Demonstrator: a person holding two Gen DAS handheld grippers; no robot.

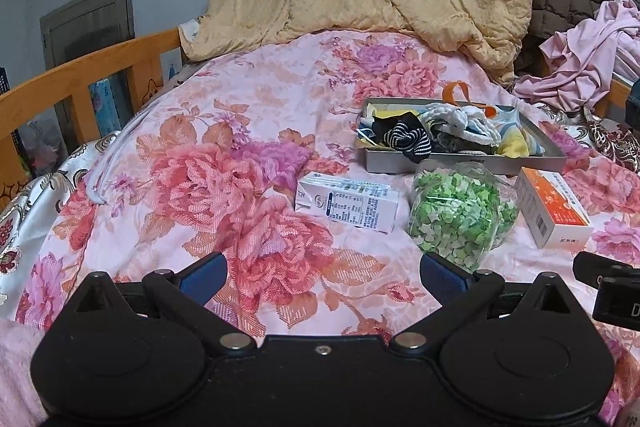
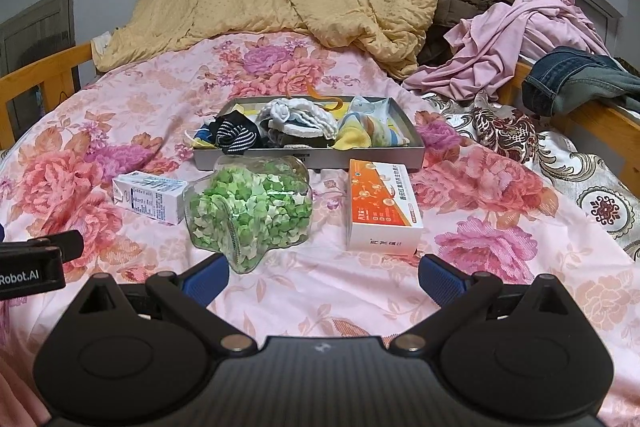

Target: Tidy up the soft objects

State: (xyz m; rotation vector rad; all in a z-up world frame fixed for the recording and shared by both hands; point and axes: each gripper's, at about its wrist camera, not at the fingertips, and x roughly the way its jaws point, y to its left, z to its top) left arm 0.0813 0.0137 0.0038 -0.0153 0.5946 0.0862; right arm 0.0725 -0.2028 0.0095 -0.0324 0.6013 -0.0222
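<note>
On the floral bedspread a grey tray of socks and cloths sits toward the far edge. Nearer lie a milk carton, a jar of green paper stars and an orange box. The right gripper hovers with its jaws wide apart and empty.

tray: 1 | milk carton: 1 | star jar: 1 | orange box: 1
</note>
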